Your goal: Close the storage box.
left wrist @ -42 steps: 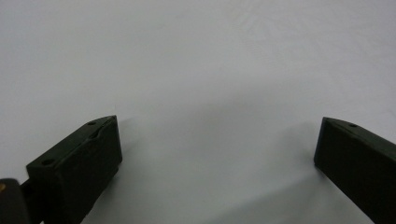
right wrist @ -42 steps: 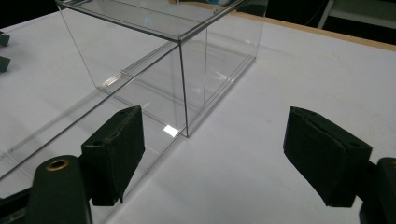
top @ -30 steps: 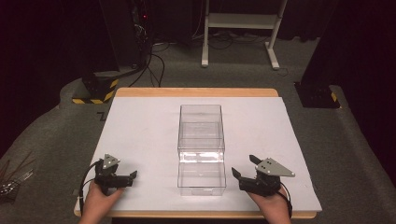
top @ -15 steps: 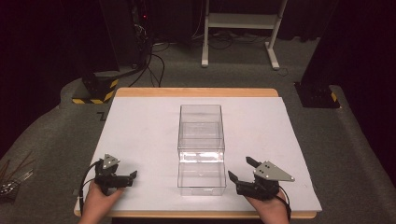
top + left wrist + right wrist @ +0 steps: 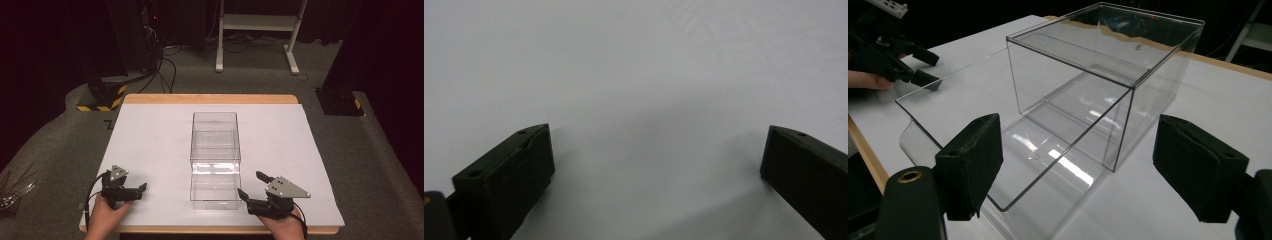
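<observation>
Clear plastic box (image 5: 215, 160) stands mid-table on the white table cover (image 5: 150, 145), long axis running away from the person; it looks like a clear case with a drawer-like inner part pulled out toward the near edge, the near part lower and rounded at its corners. No brand, label or print readable on the box; a bright glare strip crosses its middle. Right gripper (image 5: 252, 187) rests near the table's front edge just right of the box's near end, jaws spread wide and empty, tips pointing left-forward at the box, close to its near right corner but touch not clear. Grey three-cornered plate (image 5: 285, 187) sits on top of it, hand (image 5: 282, 225) below. Right gripper view: right gripper (image 5: 1078, 165) has both black jaws wide apart, nothing between them, the box (image 5: 1098, 85) straight ahead, its flat clear panel reaching toward the jaws. Left gripper (image 5: 141, 189) lies well apart from the box, near the front left of the table, held by the left hand (image 5: 105, 217), jaws pointing right; in this view its gap is too small to judge. Left gripper view: left gripper (image 5: 656, 150) jaws stand wide apart, released, over bare white cover only. It also appears far off in the right gripper view (image 5: 930, 67), beyond the box's panel. A dark letter, maybe "Z" (image 5: 108, 123), marks the grey floor just off the table's left rear corner, partly hidden. Yellow-black hazard stripes (image 5: 102, 100) on a stand foot behind the table. Wooden table edge (image 5: 210, 99) shows at the back.
</observation>
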